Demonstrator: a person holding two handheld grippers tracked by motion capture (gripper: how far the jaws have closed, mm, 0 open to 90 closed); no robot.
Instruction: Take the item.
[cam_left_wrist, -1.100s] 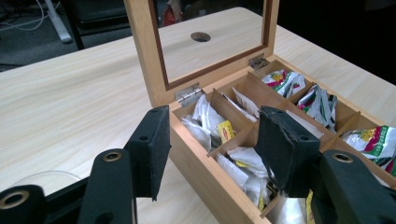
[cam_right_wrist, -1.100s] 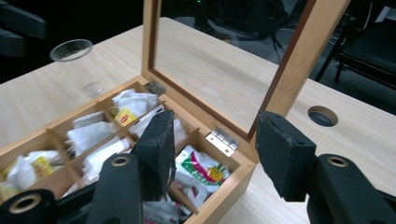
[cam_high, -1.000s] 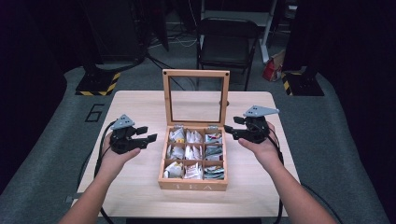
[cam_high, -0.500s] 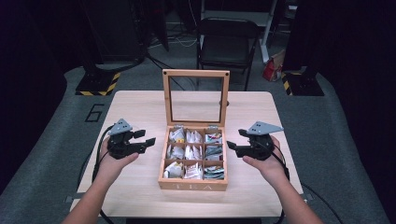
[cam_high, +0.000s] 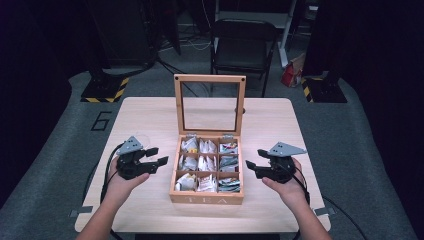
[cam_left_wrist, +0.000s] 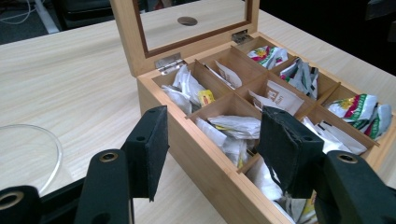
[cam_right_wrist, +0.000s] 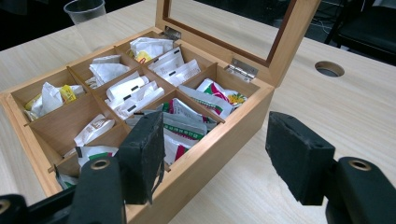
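**Both hands drop back from the open tea box**

While the wooden tea box (cam_high: 207, 167) sits mid-table with its glass lid (cam_high: 210, 104) upright and all nine compartments full of tea bags (cam_high: 207, 165), both hands have come down and outward from where they were a second ago. Then they hung level with the box's rear row; now the left gripper (cam_high: 156, 156) and the right gripper (cam_high: 251, 167) flank its front half, each just off a side wall.

Seen from the left gripper, the box's near wall runs between and just beyond its jaws, which stand apart on nothing and have narrowed slightly. Ahead of the right gripper, the box's corner lies between its jaws; they too stand apart and empty, having just been closing a little.

Nothing in the box has shifted. My reading: the lid is already up, and the hands are lining up for a reach into a compartment. A clear plastic cup (cam_right_wrist: 84, 10) waits beyond the box's far side from the right gripper.
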